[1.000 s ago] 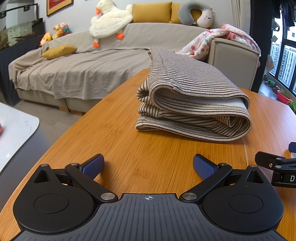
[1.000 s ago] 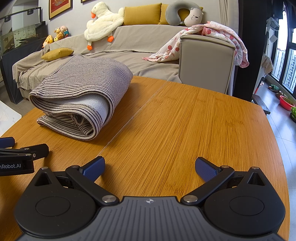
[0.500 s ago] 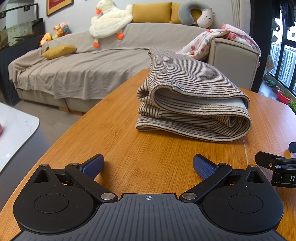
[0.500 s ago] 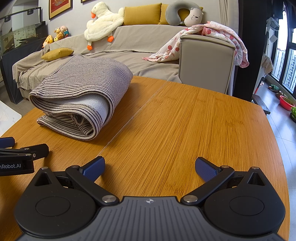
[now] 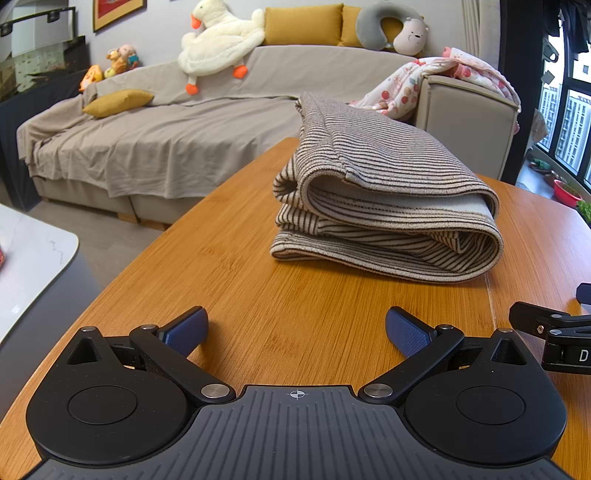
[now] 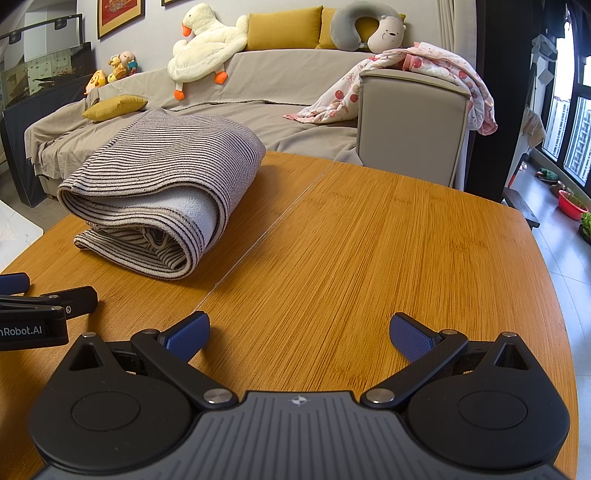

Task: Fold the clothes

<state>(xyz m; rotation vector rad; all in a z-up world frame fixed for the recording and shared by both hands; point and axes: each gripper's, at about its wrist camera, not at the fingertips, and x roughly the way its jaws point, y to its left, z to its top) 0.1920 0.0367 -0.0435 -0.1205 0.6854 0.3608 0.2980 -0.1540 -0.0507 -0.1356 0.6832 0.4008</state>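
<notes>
Striped garment (image 5: 384,206): a brown-and-cream striped knit, folded into a thick layered bundle, lying on the wooden table (image 5: 258,288). Its plain pale inner side shows in the rolled fold at the near end.
Garment position: on the left half of the tabletop seen from the right wrist view (image 6: 162,199), just left of the seam that runs across the boards; well ahead of both grippers and touching neither.
Left gripper (image 5: 297,330): released, its blue fingers (image 5: 186,330) spread wide with bare wood between them, holding nothing, low over the near edge of the table.
Right gripper (image 6: 299,330): also spread wide and empty, its blue pads (image 6: 410,336) apart over bare tabletop, to the right of the seam.
Grippers together: side by side at the near edge; part of the right one shows at the right border of the left wrist view (image 5: 554,332), and part of the left one at the left border of the right wrist view (image 6: 40,310).
Sofa (image 5: 166,136): beyond the table, covered with a taupe sheet.
On the sofa: a white plush goose (image 5: 218,40), mustard cushions (image 5: 303,24), a grey neck pillow (image 5: 391,31) with a bear face, and a flowered pink blanket (image 6: 413,81) draped over the armrest.
White table (image 5: 26,266): its marble-like top shows at the far left, apart from the wooden one.
Window (image 6: 569,122): at the right edge, with buildings outside.
</notes>
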